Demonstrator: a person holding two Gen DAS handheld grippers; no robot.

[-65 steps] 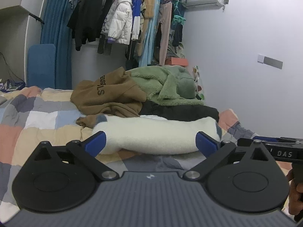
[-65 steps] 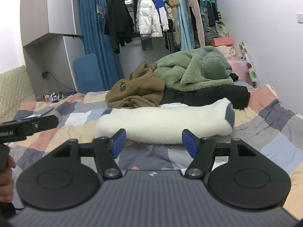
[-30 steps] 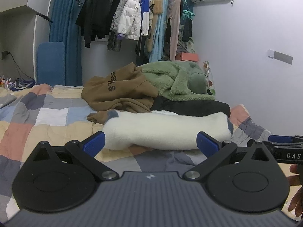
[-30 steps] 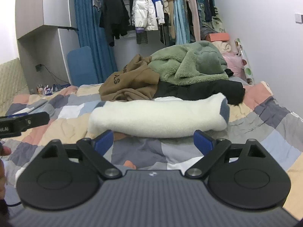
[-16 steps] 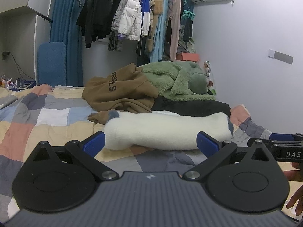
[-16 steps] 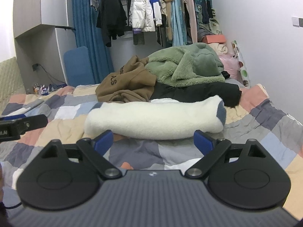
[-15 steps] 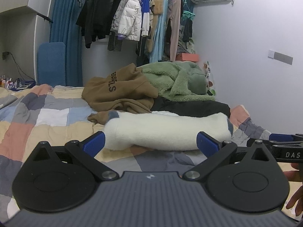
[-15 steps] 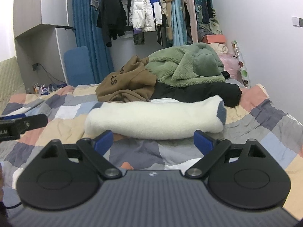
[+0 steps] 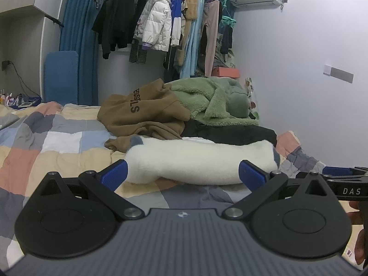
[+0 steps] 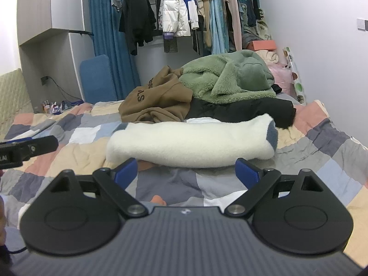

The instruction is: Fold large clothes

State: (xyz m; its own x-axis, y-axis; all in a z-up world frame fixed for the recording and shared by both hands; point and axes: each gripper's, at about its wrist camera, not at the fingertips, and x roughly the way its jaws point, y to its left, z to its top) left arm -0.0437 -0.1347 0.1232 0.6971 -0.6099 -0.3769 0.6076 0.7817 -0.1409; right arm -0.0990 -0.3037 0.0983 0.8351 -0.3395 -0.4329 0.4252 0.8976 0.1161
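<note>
Across the middle of the bed (image 9: 62, 142), on the patchwork quilt, lies a white fleece garment (image 9: 200, 161) already folded into a long, thick bundle, its grey cuff showing at the end nearer the right-hand wall. Behind it, toward the far side of the bed, sits a loose heap: a brown hoodie (image 9: 142, 112), a green fleece jacket (image 9: 214, 101) and something black (image 9: 230, 133) underneath, none of them folded yet. The left gripper (image 9: 182, 176) hangs short of the white bundle with its jaws spread wide and nothing between them; the right gripper (image 10: 187, 169) does the same from the other side, also wide apart and empty. I'd guess the heap is next. These are bulky, soft things, light for their size but floppy, so they will sag and drag rather than hold a shape. The pile is fuzzy enough that it shouldn't slip out of the blue pads. The hoodie looks best taken at a hem or shoulder seam, one gripper on each side, pinching a single thick fold rather than a loose flap.
</note>
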